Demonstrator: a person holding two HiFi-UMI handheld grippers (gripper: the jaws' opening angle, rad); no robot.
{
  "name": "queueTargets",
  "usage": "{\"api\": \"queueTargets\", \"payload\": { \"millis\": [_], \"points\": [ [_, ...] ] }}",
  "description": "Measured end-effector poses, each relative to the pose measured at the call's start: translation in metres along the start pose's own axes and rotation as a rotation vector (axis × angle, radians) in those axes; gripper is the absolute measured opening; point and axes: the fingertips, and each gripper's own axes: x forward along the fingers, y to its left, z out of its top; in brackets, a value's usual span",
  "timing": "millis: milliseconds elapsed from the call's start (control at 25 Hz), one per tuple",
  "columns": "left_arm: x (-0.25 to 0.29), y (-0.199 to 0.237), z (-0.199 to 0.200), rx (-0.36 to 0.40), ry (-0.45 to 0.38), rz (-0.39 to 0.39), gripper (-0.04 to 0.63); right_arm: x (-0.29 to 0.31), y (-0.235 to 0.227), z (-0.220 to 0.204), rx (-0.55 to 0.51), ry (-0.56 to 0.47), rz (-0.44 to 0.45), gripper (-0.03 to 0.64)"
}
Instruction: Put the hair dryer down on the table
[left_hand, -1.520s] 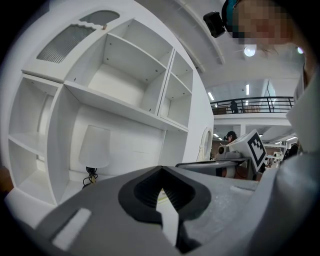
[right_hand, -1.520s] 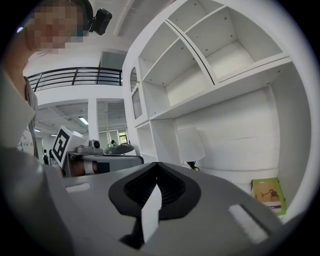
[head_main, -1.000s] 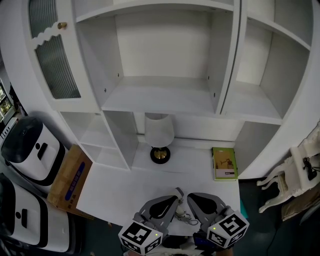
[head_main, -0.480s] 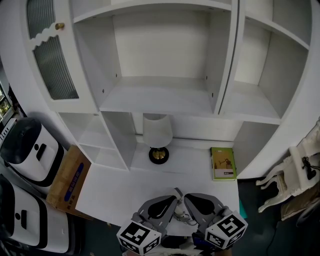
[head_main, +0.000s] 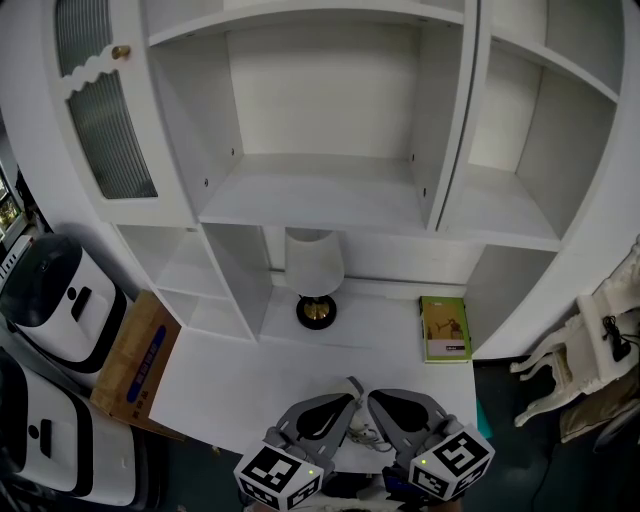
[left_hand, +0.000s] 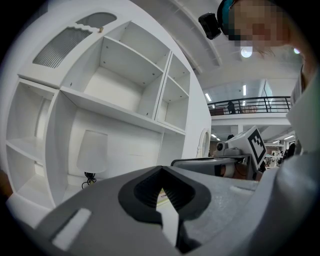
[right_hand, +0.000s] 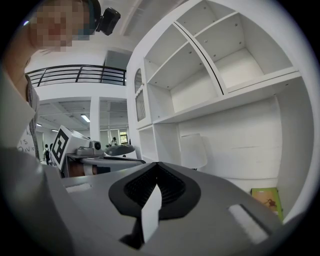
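Both grippers show at the bottom of the head view, side by side over the near edge of the white table (head_main: 250, 372). My left gripper (head_main: 352, 385) is shut with nothing in its jaws, its tips meeting in the left gripper view (left_hand: 161, 172). My right gripper (head_main: 373, 397) is likewise shut and empty, jaws closed in the right gripper view (right_hand: 157, 168). No hair dryer can be made out in any view. A small white thing with a cord (head_main: 364, 432) lies between the two gripper bodies; what it is I cannot tell.
A white table lamp (head_main: 314, 272) and a green book (head_main: 445, 328) stand at the back of the table under white shelves (head_main: 320, 190). A cardboard box (head_main: 137, 358) and white appliances (head_main: 55, 290) sit left; a white chair (head_main: 585, 350) stands right.
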Motion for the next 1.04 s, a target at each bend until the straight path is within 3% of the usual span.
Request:
{"api": "queueTargets", "payload": {
  "millis": [1040],
  "points": [
    [0.001,-0.016,0.001,0.012,-0.005,-0.033,0.000,-0.013,0.006,-0.003,-0.020,0.016,-0.008,0.026]
  ]
}}
